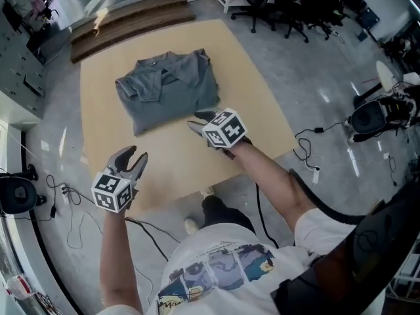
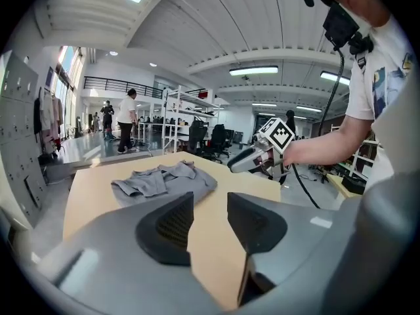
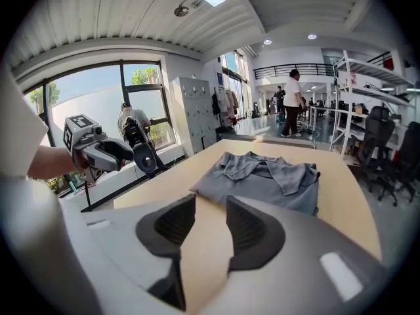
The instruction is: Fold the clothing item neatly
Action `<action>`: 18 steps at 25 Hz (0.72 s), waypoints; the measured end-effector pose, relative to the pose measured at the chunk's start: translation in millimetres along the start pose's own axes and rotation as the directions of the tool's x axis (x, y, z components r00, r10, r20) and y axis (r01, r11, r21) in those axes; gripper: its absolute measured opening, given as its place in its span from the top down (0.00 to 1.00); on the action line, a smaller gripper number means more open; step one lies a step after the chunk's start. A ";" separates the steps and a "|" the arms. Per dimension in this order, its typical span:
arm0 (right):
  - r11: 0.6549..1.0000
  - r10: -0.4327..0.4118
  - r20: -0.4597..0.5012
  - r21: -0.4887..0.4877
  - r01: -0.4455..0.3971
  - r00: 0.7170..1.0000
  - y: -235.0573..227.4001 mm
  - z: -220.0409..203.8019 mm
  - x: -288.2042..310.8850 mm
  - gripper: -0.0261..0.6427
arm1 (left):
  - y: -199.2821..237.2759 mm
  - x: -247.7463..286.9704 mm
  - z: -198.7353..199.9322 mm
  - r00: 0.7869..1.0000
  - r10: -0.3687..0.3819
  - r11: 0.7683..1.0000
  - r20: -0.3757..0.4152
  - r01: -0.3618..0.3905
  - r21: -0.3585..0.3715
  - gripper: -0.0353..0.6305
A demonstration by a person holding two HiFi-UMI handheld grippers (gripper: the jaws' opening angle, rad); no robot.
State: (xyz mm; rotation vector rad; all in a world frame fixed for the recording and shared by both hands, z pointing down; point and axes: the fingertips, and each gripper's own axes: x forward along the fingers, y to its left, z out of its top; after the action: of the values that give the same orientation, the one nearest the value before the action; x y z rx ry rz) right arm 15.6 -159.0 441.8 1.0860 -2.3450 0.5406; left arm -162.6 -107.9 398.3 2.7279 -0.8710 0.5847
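Evidently the shirt (image 1: 169, 87) is lying soft and light, its folded edges offering the best grip. The left gripper (image 1: 134, 157) and right gripper (image 1: 197, 122) are hanging empty, jaws parted.

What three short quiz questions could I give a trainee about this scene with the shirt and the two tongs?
1. True or false: the grey shirt lies on the table, touched by neither tongs.
2. What do the right tongs hold? A) a sleeve B) nothing C) the collar
3. Which are closer to the shirt: the left tongs or the right tongs?
Key: 1 true; 2 B; 3 the right tongs.
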 end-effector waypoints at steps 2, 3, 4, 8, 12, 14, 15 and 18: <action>1.000 0.001 0.012 -0.009 -0.001 1.000 22.6 -5.2 -9.6 0.75 | -19.4 -15.9 -8.2 1.000 -0.013 1.000 0.011 0.014 -0.011 0.72; 1.000 0.002 0.015 -0.013 -0.002 1.000 33.6 -8.7 -14.2 0.75 | -28.6 -23.6 -12.5 1.000 -0.022 1.000 0.015 0.022 -0.014 0.76; 1.000 0.004 0.018 -0.018 -0.003 1.000 43.9 -12.0 -18.9 0.75 | -36.9 -30.7 -16.1 0.999 -0.031 0.999 0.018 0.031 -0.013 0.80; 0.999 0.010 0.010 -0.052 -0.010 1.000 81.5 -27.6 -38.9 0.76 | -65.4 -56.4 -29.0 0.998 -0.064 0.998 0.019 0.064 0.000 0.94; 0.998 0.005 0.036 -0.062 -0.003 0.999 113.3 -40.1 -60.4 0.79 | -90.0 -75.7 -44.0 0.995 -0.093 0.996 0.018 0.093 0.006 0.94; 0.997 -0.003 0.046 -0.072 0.006 0.999 128.4 -47.3 -71.1 0.81 | -102.0 -83.4 -49.0 0.995 -0.101 0.995 0.017 0.101 0.010 0.94; 0.997 -0.004 0.046 -0.079 0.008 0.999 136.0 -51.2 -75.7 0.82 | -107.3 -87.1 -50.2 0.994 -0.104 0.995 0.017 0.103 0.014 0.94; 0.995 -0.001 0.037 -0.104 0.004 0.999 156.4 -61.5 -85.7 0.84 | -119.8 -97.2 -50.4 0.995 -0.103 0.994 0.018 0.102 0.028 0.94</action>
State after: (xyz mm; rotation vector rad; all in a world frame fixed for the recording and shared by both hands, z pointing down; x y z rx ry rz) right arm -42.7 18.9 418.3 1.0597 -2.3751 0.3957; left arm -179.3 53.4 391.2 2.7875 -0.7272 0.5539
